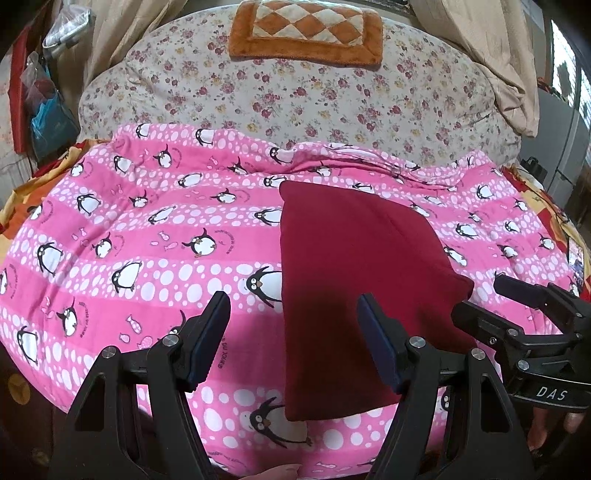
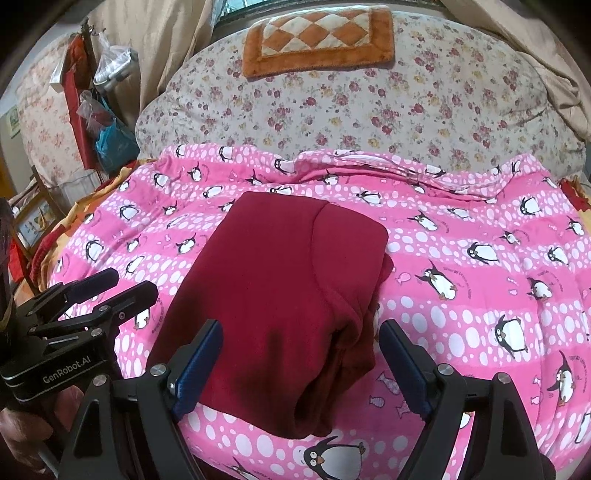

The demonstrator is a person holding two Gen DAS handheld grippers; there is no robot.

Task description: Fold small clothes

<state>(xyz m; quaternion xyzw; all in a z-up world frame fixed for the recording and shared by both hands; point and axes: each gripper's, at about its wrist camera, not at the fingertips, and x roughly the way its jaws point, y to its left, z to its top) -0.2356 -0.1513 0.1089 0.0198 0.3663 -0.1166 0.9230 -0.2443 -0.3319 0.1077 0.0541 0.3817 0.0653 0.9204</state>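
Note:
A dark red garment (image 1: pixel 343 280) lies folded into a long rectangle on the pink penguin blanket (image 1: pixel 129 229); it also shows in the right wrist view (image 2: pixel 280 295). My left gripper (image 1: pixel 293 306) is open and empty, hovering over the garment's near left edge. My right gripper (image 2: pixel 301 343) is open and empty above the garment's near end. The right gripper also shows at the right edge of the left wrist view (image 1: pixel 517 314). The left gripper shows at the left of the right wrist view (image 2: pixel 110 291).
The pink blanket (image 2: pixel 480 258) covers a bed. Behind it lies a floral quilt (image 1: pixel 295 88) with an orange checked mat (image 1: pixel 306 29) on top. Plastic bags (image 2: pixel 107 133) hang at the far left. Curtains hang behind.

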